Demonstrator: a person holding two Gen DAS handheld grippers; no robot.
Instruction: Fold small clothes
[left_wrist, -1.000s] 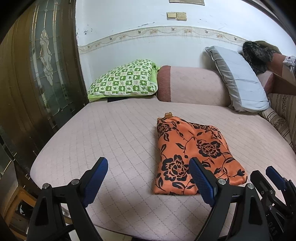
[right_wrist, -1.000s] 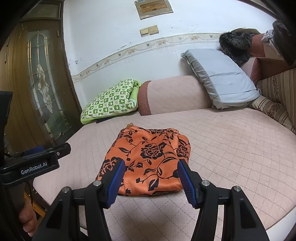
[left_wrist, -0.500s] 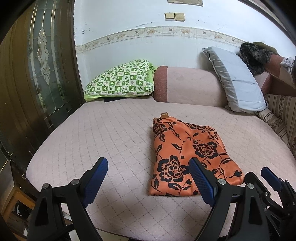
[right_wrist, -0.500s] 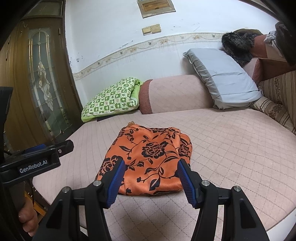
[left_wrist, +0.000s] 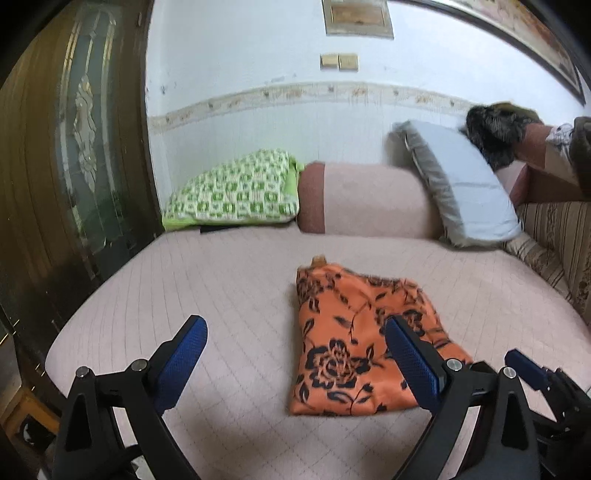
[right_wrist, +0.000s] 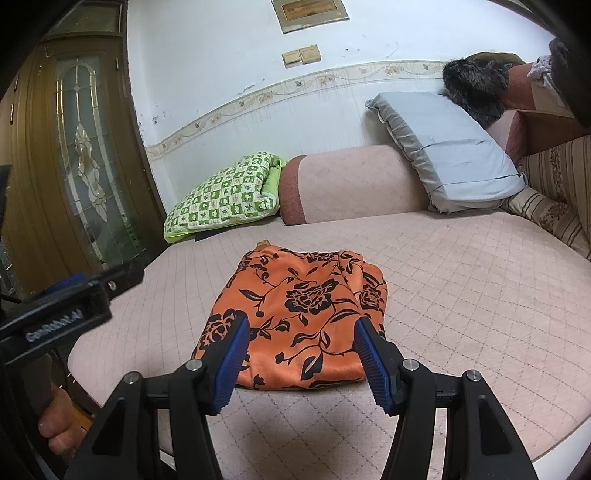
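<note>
The cloth (right_wrist: 299, 314) (orange, black flowers) lies folded on the bed (right_wrist: 461, 280); your left gripper (left_wrist: 295, 354) has just been opening wider with nothing gripped, and your right gripper (right_wrist: 301, 350) hangs spread, empty.

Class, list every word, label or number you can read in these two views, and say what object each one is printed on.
"GenRobot.AI": white letters on the black body of the left gripper, blurred in the right wrist view.
Framed plaque on the wall: its text is too small to read.
Orange floral garment: pattern only, no readable label.
</note>
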